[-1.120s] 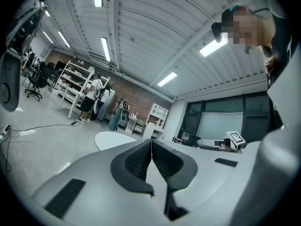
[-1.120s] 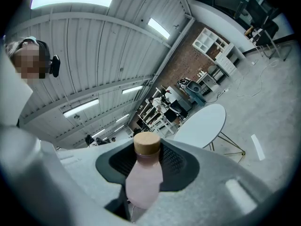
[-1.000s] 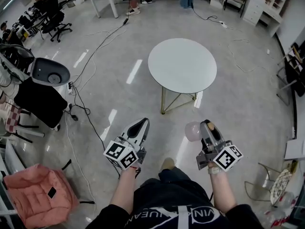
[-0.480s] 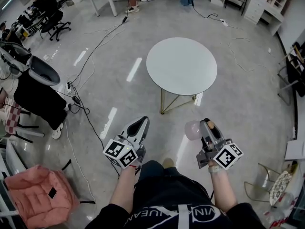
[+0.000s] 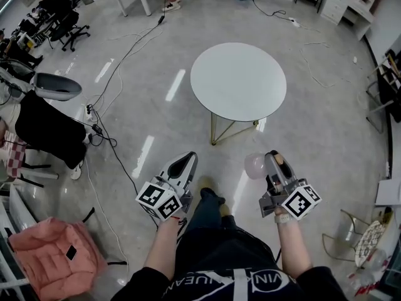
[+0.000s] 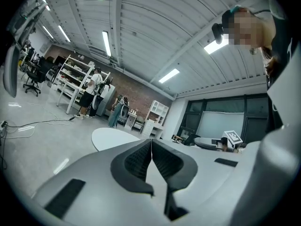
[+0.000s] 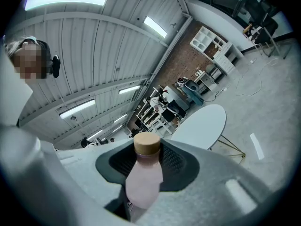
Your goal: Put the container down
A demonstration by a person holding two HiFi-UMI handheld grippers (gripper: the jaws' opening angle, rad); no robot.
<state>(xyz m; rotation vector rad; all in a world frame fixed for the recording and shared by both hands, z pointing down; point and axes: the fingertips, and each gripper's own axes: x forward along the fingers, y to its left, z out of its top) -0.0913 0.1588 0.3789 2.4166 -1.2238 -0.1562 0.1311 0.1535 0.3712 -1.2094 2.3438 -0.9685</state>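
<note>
The container is a pale pink bottle (image 7: pixel 143 180) with a tan cap (image 7: pixel 147 143). My right gripper (image 7: pixel 148 149) is shut on it, cap pointing away along the jaws. In the head view the bottle (image 5: pixel 254 165) sticks out to the left of the right gripper (image 5: pixel 274 159), held above the floor. My left gripper (image 5: pixel 186 162) is level with it on the left; its ridged pads meet with nothing between them (image 6: pixel 151 147). A round white table (image 5: pixel 238 80) on thin gold legs stands a little ahead of both grippers, and it also shows as the table (image 7: pixel 202 124) in the right gripper view.
Black cables (image 5: pixel 119 68) trail over the grey floor at the left. A black chair (image 5: pixel 47 127) and a pink backpack (image 5: pixel 53 256) are at the left edge. White desks and shelves (image 5: pixel 341 2) line the far wall. A wire chair (image 5: pixel 360 237) stands at the lower right.
Both grippers stay in the same pose, the bottle still gripped. The person's leg has stepped forward between them, and the view has shifted slightly toward the table.
</note>
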